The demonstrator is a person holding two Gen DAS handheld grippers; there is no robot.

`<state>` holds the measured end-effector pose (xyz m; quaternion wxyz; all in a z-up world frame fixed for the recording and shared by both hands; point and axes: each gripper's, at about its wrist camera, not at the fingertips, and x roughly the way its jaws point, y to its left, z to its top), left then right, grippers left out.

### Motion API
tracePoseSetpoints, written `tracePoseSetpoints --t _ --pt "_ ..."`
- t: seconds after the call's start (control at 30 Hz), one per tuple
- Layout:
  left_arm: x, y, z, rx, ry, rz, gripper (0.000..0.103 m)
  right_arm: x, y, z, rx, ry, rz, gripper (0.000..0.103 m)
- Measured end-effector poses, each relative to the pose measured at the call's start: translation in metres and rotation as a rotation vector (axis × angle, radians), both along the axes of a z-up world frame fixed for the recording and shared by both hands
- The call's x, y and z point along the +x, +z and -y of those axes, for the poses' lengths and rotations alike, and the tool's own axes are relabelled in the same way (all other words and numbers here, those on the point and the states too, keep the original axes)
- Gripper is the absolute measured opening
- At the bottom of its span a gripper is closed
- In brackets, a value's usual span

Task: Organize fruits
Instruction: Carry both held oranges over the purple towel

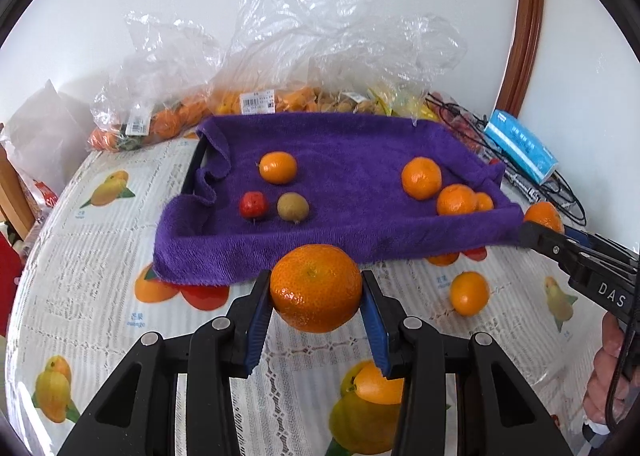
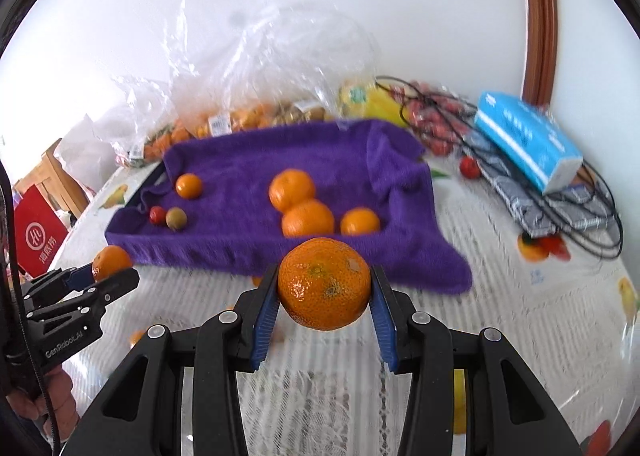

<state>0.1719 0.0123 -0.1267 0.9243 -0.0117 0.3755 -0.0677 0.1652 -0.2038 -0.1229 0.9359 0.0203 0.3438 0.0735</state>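
Each holding a mandarin clear of the bench, the left gripper (image 1: 316, 292) and right gripper (image 2: 324, 292) should carry level over the purple-towelled tray's (image 1: 280, 244) near rim, then release low beside the grouped oranges (image 1: 456, 198).

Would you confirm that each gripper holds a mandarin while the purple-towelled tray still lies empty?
The tray is not empty. The left wrist view shows mandarins, a small red fruit and a brownish-green one already on its purple towel. The rest holds: the left gripper grips one mandarin, the right gripper another.
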Motion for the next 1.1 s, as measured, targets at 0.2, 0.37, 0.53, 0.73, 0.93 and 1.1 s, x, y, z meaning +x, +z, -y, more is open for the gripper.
tracePoseSetpoints --t 0.2,0.37,0.53,0.73,0.93,1.1 --pt "0.02 0.018 -0.003 -0.01 0.016 0.033 0.04 0.017 0.022 -0.013 -0.003 0.021 0.055 0.043" --pt "0.043 0.039 -0.005 -0.032 0.028 0.079 0.04 0.037 0.04 -0.018 0.022 0.024 0.093 0.043" --pt "0.065 0.05 0.0 -0.02 0.027 0.106 0.04 0.064 0.054 -0.024 0.033 0.009 0.108 0.043" --pt "0.078 0.038 -0.003 -0.024 0.029 0.125 0.04 0.081 0.041 -0.024 0.045 0.02 0.107 0.043" --pt "0.086 0.019 -0.011 -0.042 0.047 0.084 0.04 0.093 0.015 -0.02 0.04 0.015 0.056 0.043" --pt "0.088 0.011 -0.01 -0.041 0.052 0.07 0.04 0.094 0.012 -0.016 0.012 -0.003 0.076 0.043"
